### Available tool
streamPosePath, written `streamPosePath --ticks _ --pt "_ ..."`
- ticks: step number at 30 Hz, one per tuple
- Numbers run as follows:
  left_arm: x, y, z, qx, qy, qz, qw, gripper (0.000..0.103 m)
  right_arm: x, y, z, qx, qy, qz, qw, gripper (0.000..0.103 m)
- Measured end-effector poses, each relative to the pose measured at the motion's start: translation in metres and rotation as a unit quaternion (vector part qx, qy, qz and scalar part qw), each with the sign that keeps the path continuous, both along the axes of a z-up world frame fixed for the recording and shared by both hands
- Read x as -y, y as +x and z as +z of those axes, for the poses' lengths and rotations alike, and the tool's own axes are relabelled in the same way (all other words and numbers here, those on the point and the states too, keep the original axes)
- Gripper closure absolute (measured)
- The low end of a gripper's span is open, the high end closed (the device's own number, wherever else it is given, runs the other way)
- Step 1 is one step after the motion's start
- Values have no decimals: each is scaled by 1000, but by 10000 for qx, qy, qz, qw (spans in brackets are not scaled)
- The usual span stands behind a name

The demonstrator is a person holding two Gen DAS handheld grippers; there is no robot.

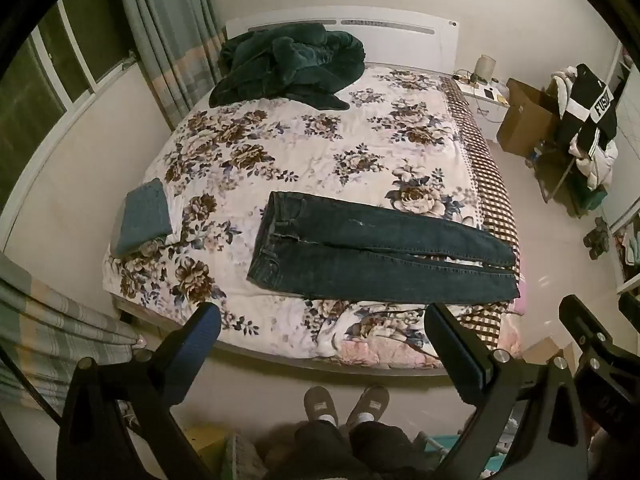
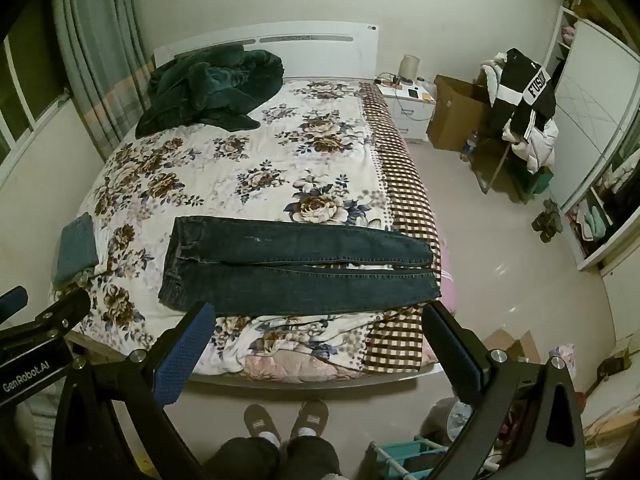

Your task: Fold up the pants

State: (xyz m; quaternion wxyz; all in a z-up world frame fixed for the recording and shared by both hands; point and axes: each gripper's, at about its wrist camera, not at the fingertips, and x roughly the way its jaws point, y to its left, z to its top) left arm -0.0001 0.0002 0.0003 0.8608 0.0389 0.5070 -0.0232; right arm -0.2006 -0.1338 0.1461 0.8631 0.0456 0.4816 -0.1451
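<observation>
Dark blue jeans (image 1: 372, 252) lie flat across the near part of the bed, waist to the left, both legs side by side running right to the bed's edge; they also show in the right wrist view (image 2: 296, 268). My left gripper (image 1: 322, 320) is open and empty, held above the floor in front of the bed's foot. My right gripper (image 2: 320, 320) is open and empty, also short of the bed, its fingers framing the jeans' near leg. The right gripper's body (image 1: 592, 344) shows at the right of the left wrist view.
The bed has a floral cover (image 1: 304, 152). A folded blue cloth (image 1: 144, 214) lies at its left edge. A dark green blanket (image 1: 288, 66) is heaped by the headboard. A nightstand (image 2: 412, 108), cardboard box (image 2: 456, 112) and clothes-laden chair (image 2: 520, 120) stand right. My slippered feet (image 2: 286, 420) stand below.
</observation>
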Motion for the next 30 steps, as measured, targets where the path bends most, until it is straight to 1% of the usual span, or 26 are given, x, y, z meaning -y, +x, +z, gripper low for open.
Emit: streamPosePath --ticks 30 --pt "0 0 0 44 19 -2 10000 0 -4 -4 11 80 -9 15 10000 0"
